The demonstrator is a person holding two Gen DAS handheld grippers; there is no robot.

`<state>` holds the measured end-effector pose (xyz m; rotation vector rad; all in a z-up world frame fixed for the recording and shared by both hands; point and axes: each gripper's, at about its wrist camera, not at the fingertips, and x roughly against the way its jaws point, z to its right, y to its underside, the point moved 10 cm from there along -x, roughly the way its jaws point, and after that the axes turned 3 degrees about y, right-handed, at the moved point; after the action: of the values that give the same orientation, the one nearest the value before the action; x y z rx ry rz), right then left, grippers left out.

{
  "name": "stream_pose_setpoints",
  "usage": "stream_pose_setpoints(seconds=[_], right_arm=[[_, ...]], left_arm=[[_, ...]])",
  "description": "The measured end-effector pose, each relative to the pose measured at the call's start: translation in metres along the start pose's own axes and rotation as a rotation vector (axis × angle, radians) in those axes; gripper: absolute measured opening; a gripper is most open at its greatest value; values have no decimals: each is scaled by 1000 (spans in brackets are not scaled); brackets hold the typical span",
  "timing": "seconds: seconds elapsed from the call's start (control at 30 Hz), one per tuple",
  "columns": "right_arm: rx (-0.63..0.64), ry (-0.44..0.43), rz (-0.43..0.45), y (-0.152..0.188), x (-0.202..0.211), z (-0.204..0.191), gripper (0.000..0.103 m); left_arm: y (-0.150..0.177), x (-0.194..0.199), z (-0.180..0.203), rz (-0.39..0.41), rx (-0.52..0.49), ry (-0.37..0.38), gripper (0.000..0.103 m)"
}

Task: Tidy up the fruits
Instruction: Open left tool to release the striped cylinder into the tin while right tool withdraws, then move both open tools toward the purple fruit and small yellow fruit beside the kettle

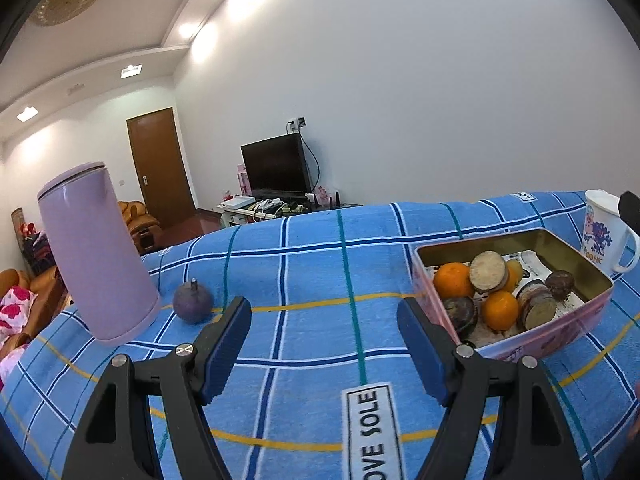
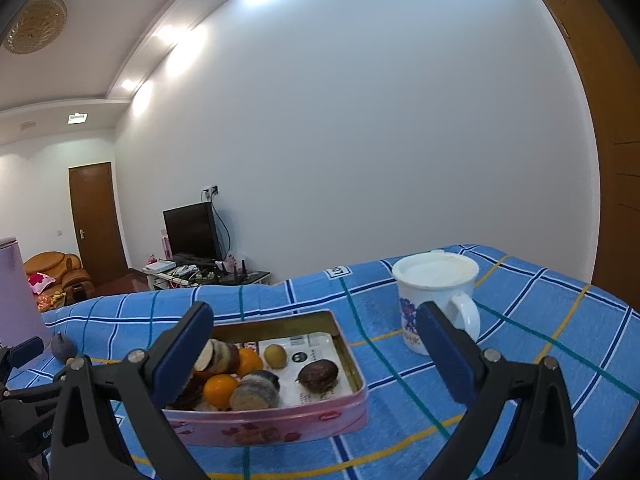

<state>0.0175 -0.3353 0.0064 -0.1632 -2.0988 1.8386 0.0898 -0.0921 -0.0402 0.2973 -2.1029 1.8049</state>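
We are holding the left gripper (image 1: 324, 344) spread wide over the blue checked cloth (image 1: 304, 264), where a woven label (image 1: 370, 432) is reading "OVE SOLE". The right gripper (image 2: 316, 352) is likewise gaping, empty, above the pink tin (image 2: 280, 420) holding oranges (image 2: 220, 390) and dark fruits (image 2: 318, 375). One purple fruit (image 1: 193, 303) is lying outside, beside the lilac flask (image 1: 94, 252). The mug (image 2: 434, 300) is showing blurred print we cannot read.
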Motion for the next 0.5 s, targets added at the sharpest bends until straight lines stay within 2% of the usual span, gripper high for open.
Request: stream_pose_setpoints(seconds=[0.5], right_arm=[[-13,-56,-46,16,15,-44,103]], left_arm=[[10,12,-19,-7,19,20,77]])
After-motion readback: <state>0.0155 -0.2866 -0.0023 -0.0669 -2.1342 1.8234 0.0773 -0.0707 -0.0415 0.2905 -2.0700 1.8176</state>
